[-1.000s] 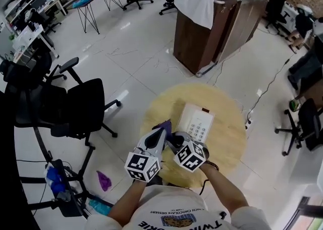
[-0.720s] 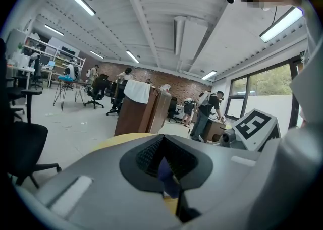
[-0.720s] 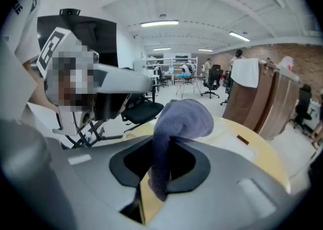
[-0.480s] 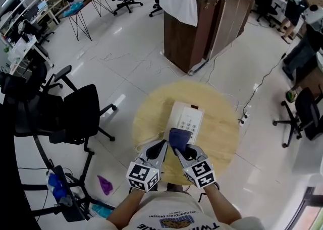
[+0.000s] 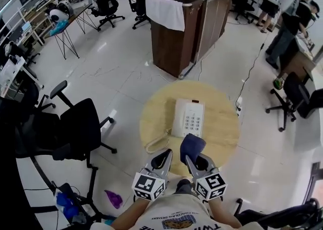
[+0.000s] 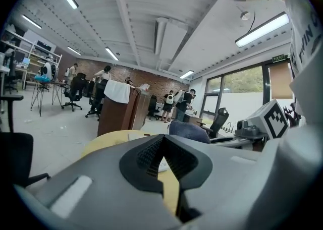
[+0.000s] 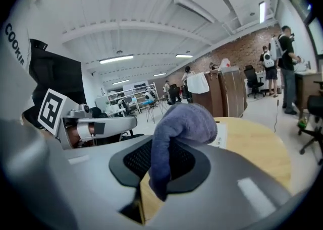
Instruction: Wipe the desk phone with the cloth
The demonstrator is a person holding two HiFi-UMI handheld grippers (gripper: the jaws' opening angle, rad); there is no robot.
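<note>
While the cloth (image 5: 192, 146) is clamped between the closed jaws of the right gripper (image 5: 193, 159), most of its fabric bunches beyond the tips, which leaves a soft pad free for wiping. The desk phone (image 5: 188, 118) lies near the middle of the round table (image 5: 222, 138), just beyond the cloth; contact between them cannot be confirmed. The left gripper (image 5: 165, 156) has its jaws together on nothing and hovers beside the right one, apparently clear of the wiping path.
</note>
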